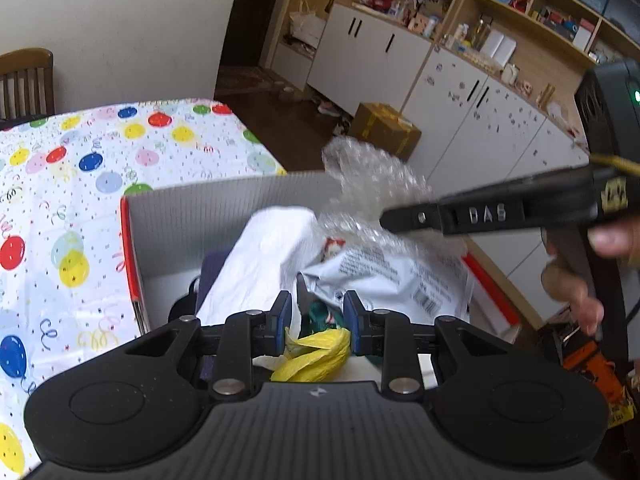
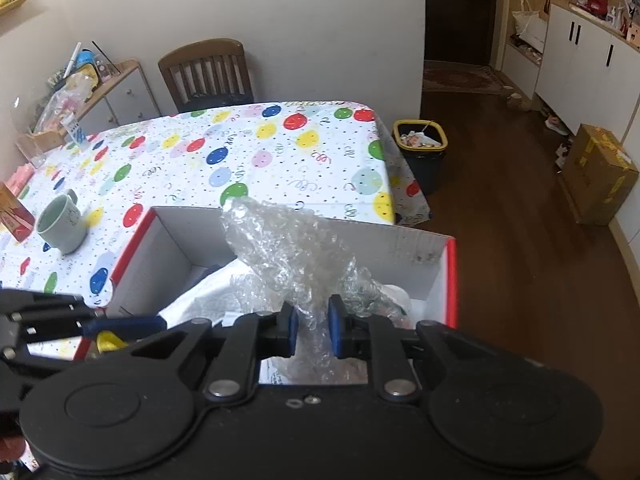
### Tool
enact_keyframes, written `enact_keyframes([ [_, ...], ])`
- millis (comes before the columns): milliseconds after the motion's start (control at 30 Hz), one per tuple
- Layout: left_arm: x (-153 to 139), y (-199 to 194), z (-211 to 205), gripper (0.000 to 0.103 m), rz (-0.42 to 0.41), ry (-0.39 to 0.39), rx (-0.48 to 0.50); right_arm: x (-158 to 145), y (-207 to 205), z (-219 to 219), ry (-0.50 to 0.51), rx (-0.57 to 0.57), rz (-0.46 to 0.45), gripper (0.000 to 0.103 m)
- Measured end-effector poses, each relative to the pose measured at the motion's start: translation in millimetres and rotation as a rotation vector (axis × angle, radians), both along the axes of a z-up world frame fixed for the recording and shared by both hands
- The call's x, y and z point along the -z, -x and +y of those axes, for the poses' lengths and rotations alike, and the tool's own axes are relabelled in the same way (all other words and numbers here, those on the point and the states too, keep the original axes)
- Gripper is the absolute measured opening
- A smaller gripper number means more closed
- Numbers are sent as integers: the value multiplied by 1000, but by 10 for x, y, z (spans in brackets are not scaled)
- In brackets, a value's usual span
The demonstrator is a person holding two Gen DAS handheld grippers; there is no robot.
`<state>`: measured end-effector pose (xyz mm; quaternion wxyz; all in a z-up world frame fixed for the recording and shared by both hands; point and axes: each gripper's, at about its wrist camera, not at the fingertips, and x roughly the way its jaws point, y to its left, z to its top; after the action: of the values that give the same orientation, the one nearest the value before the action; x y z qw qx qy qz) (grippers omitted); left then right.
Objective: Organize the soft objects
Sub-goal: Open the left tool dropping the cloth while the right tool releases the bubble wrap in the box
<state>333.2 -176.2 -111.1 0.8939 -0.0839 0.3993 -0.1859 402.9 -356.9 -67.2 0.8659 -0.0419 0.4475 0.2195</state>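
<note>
The right gripper [image 2: 312, 330], clamped on the bubble wrap [image 2: 288, 240], holds it upright over the middle of the box [image 2: 451, 280] near the table's [image 2: 280, 148] front edge, while the left gripper [image 1: 316, 320] seemingly pinches the yellow bag [image 1: 316, 356] over the near wall.

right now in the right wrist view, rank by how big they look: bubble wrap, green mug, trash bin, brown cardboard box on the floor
1. bubble wrap, nearest the camera, which inflates it
2. brown cardboard box
3. trash bin
4. green mug

Bin and mug look close, so their order is unsure.
</note>
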Motion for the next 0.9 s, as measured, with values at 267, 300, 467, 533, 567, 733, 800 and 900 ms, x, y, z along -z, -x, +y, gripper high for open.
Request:
enact_keyframes([
  [267, 123, 93, 12, 27, 56, 8, 31, -7, 4, 47, -24, -27, 14, 25],
  [300, 130, 105, 16, 27, 60, 6, 32, -12, 9, 52, -25, -28, 15, 30],
  [467, 138, 164, 33, 28, 66, 8, 33, -72, 69, 56, -12, -29, -5, 50],
  [533, 151, 189, 49, 29, 66, 6, 32, -104, 86, 30, -13, -22, -12, 53],
  [567, 162, 192, 64, 30, 67, 9, 30, -118, 92, 13, -15, -18, -12, 56],
  [733, 188, 249, 88, 31, 82, 15, 28, -192, 181, -65, -22, -21, -20, 63],
  [800, 198, 280, 95, 31, 76, 11, 31, -229, 235, -86, -29, -27, -26, 64],
  [900, 180, 323, 89, 31, 59, 0, 40, -290, 329, -108, -33, -34, -50, 68],
])
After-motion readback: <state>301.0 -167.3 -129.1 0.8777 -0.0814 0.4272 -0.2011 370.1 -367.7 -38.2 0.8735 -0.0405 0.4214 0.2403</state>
